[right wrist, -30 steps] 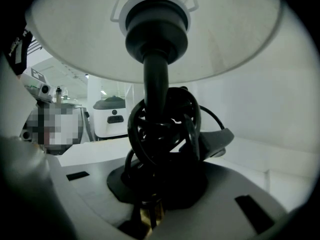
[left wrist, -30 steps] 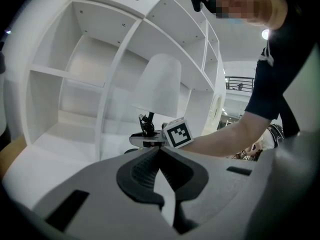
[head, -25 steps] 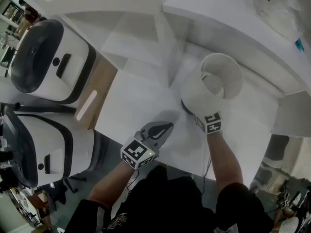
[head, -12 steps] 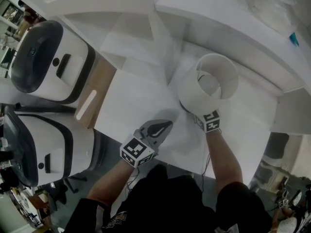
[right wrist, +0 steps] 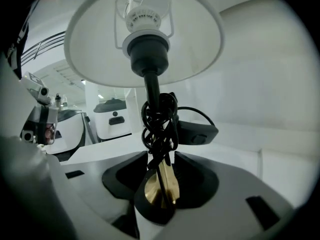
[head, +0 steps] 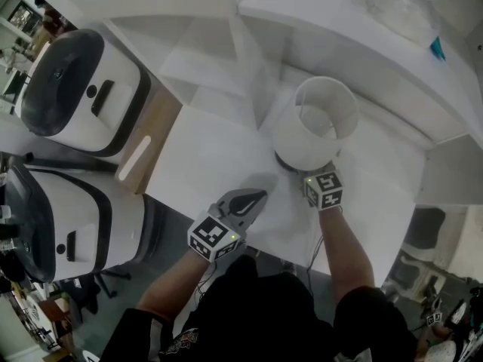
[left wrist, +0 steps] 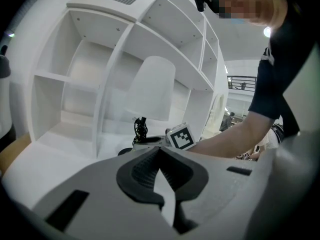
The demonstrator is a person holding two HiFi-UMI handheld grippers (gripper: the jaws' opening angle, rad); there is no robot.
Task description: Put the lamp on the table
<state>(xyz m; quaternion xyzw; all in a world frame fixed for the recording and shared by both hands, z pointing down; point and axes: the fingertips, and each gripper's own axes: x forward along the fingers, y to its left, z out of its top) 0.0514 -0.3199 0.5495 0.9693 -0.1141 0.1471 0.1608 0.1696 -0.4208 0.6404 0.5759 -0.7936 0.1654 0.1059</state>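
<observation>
The lamp has a white shade (head: 313, 123), a black socket and a brass stem (right wrist: 162, 184) wrapped in a bundled black cord (right wrist: 157, 119). It stands on the white table (head: 204, 157) in front of the white shelf unit (head: 226, 59). My right gripper (head: 296, 170) is at the lamp's foot. Its jaws have just been opening, and the stem now stands between them with gaps on both sides (right wrist: 160, 171). My left gripper (head: 253, 200) rests shut and empty at the table's near edge, and its view shows the lamp (left wrist: 152, 89) ahead.
Two white-and-black machines (head: 75, 89) (head: 53, 225) stand left of the table, beside a wooden panel (head: 147, 149). Shelf walls rise close behind and to the right of the lamp. A chair (head: 419, 232) is at the lower right.
The lamp and my right gripper have shifted a little to the left, and the shade stands more upright. My left gripper has not moved.
</observation>
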